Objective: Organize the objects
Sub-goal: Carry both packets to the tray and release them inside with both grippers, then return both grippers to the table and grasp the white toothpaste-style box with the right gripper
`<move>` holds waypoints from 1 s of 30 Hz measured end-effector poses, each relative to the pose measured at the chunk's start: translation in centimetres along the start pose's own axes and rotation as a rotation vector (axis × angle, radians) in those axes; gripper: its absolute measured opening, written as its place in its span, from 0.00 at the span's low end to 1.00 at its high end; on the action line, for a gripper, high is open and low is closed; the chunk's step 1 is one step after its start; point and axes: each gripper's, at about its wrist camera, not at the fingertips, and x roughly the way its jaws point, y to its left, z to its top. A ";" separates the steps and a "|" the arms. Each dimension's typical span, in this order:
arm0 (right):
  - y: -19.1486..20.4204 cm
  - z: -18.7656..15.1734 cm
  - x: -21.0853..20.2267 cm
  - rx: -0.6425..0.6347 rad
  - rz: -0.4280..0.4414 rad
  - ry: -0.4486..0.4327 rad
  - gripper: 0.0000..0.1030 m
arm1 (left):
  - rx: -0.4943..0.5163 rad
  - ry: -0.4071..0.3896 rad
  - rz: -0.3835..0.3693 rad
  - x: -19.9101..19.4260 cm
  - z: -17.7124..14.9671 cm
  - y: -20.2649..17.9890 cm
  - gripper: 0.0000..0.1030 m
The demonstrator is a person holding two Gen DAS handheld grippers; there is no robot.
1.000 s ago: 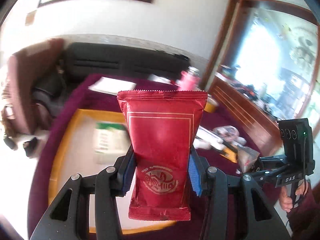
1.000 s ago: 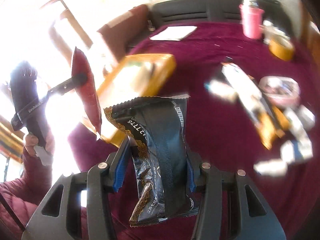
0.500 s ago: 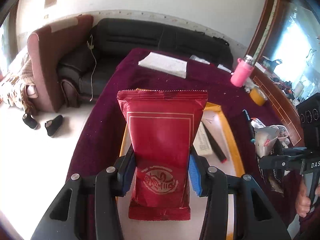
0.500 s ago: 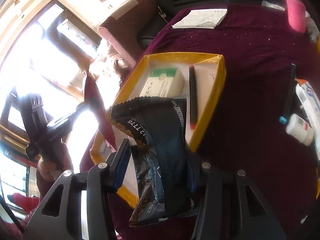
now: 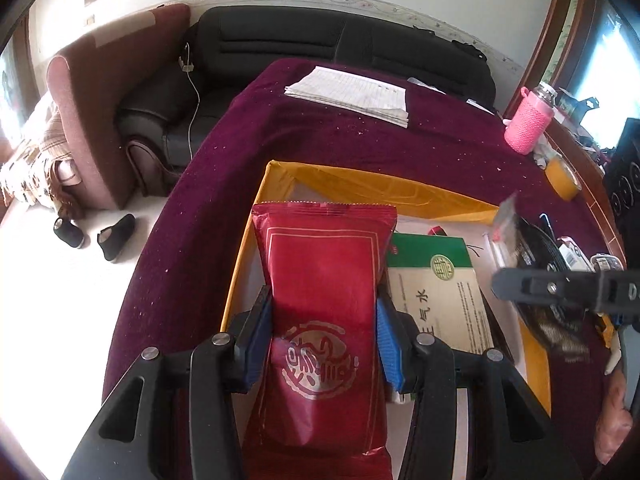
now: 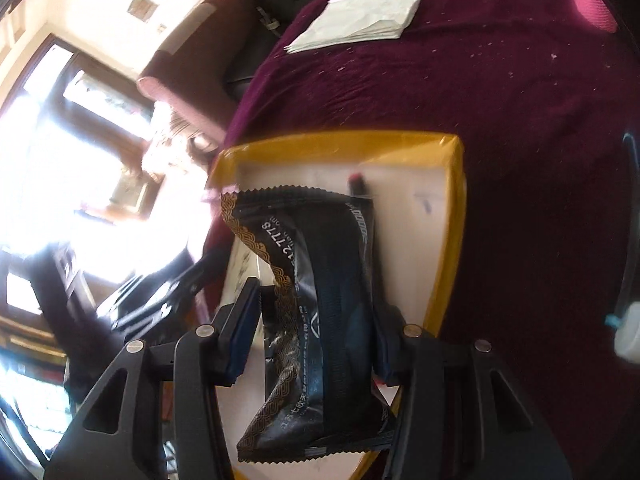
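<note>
Left gripper (image 5: pixel 323 336): a red packet (image 5: pixel 325 320) is clamped upright between the blue pads, the jaws closed onto its sides.
Red packet: it is held above the left part of a yellow-rimmed tray (image 5: pixel 376 188), its crimped top edge pointing away from the jaws.
Tray contents: a green and cream box (image 5: pixel 440 300) is seen just to the right of the left jaws, lying flat inside the tray.
Right gripper (image 6: pixel 316 332): a black packet (image 6: pixel 316 300) with gold trim is pinched between the pads, the jaws drawn in against it.
Black packet: it is held over the tray (image 6: pixel 448 240), tilted slightly; ahead of the jaws a dark pen with a red end (image 6: pixel 356 184) is partly hidden behind it.
Tabletop (image 5: pixel 400 148): it is covered in maroon cloth; folded paper (image 5: pixel 352 94) lies far ahead of the jaws, and a pink bottle (image 5: pixel 528 126) stands to the far right.
</note>
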 end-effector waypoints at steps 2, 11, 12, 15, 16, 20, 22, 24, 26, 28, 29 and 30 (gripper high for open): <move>-0.2 0.7 0.7 0.022 -0.025 -0.002 0.45 | -0.011 -0.005 0.009 0.0 0.0 0.0 0.42; -0.1 0.9 1.6 0.064 -0.070 -0.039 0.47 | -0.072 -0.064 0.034 -3.5 0.2 0.2 0.62; 0.0 0.9 1.6 0.059 -0.079 -0.044 0.50 | -0.072 -0.079 0.047 -4.0 0.2 0.2 0.63; 0.4 0.7 1.2 0.021 -0.124 -0.055 0.54 | -0.066 -0.094 0.078 -6.0 -0.1 -0.1 0.63; 0.4 0.6 0.8 0.007 -0.141 -0.062 0.54 | -0.069 -0.095 0.075 -6.5 -0.2 -0.2 0.63; 0.3 0.0 -2.0 -0.023 -0.122 -0.108 0.59 | -0.094 -0.095 0.051 -8.2 -0.9 -0.8 0.63; -0.1 -0.5 -3.8 -0.020 -0.106 -0.127 0.60 | -0.097 -0.094 0.043 -8.8 -1.3 -1.6 0.63; -0.4 -1.3 -6.3 -0.045 -0.110 -0.160 0.60 | -0.079 -0.092 0.031 -9.2 -1.6 -2.7 0.63; -0.4 -2.4 -9.0 -0.087 -0.147 -0.215 0.60 | -0.050 -0.088 -0.001 -9.6 -2.1 -4.8 0.63; -0.6 -4.1 -12.4 -0.136 -0.210 -0.310 0.60 | -0.028 -0.082 -0.040 -10.0 -2.4 -6.8 0.63; -0.9 -5.1 -14.3 -0.158 -0.251 -0.365 0.62 | -0.013 -0.075 -0.064 -10.0 -2.5 -8.1 0.63; -1.3 -5.8 -15.8 -0.172 -0.286 -0.408 0.71 | 0.004 -0.064 -0.090 -9.9 -2.6 -9.6 0.63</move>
